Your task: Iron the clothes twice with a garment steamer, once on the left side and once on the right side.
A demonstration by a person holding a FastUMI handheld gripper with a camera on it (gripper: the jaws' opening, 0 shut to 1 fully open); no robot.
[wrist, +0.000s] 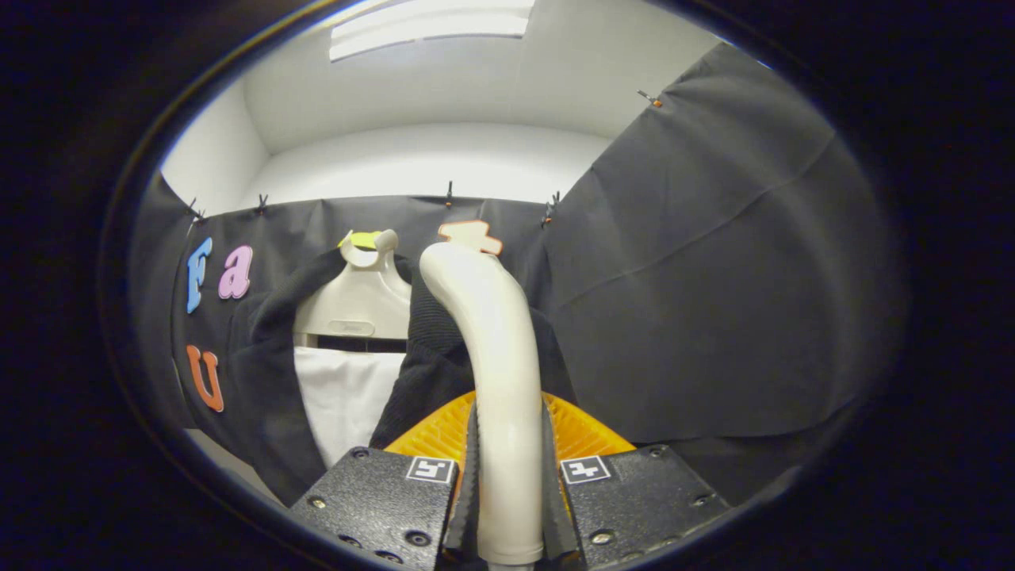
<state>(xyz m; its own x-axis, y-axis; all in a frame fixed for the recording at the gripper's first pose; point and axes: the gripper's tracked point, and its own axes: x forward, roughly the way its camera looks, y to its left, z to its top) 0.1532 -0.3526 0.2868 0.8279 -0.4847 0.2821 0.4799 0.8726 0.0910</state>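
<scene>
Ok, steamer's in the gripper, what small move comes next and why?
Probably slide the steamer slowly down the jacket. The gripper is clamped on its handle, and its head seems to rest high on the dark panel beside the hanger, so that side looks barely started.

**Steamer handle between fingers, garment ahead**

Steamer handle (503, 381) sits clamped between the gripper (507, 507) fingers, both pressing it, rising and curving to the far left. Steamer head (583, 432) just behind the handle. Jacket (270, 381) on hanger (361, 297) beyond, left of handle; shirt (345, 396) inside the jacket.
</scene>
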